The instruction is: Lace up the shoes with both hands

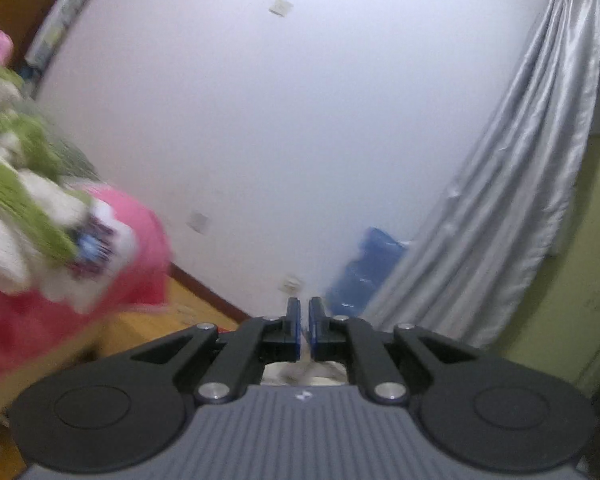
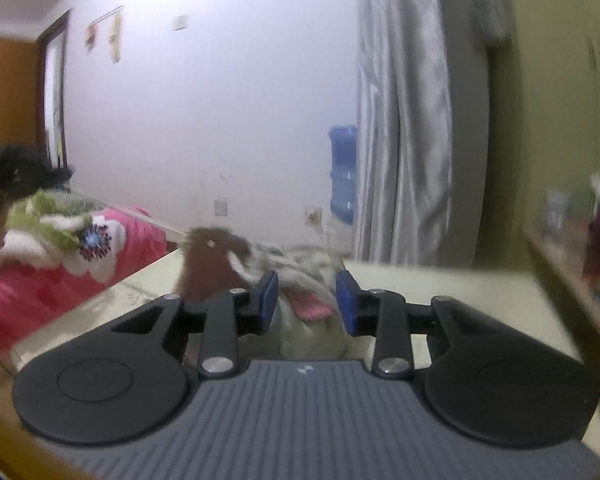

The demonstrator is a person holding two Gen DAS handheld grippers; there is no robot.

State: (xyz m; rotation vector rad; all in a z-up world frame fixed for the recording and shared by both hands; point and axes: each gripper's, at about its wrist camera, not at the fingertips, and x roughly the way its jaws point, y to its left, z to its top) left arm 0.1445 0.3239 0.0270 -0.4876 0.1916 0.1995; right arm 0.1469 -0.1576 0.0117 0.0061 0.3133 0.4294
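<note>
In the right wrist view a blurred pale shoe [image 2: 300, 328] with a pink inner part [image 2: 310, 308] lies on the cream table [image 2: 460, 292]. A brown shoe [image 2: 208, 264] sits just left of it. My right gripper [image 2: 307, 300] hangs open over the pale shoe, its blue pads to either side and not pressing on it. In the left wrist view my left gripper [image 1: 304, 308] is shut and points at the white wall. Only a thin pale slit shows between its pads, and I cannot tell whether a lace is in it. No shoe shows clearly in that view.
A pink bed [image 2: 28, 292] with a green and white plush toy [image 2: 56, 232] lies to the left, also in the left wrist view as the plush toy [image 1: 28, 184]. A blue water bottle [image 2: 343, 172] and a grey curtain [image 2: 404, 120] stand behind the table. A cluttered shelf [image 2: 580, 240] is at the right.
</note>
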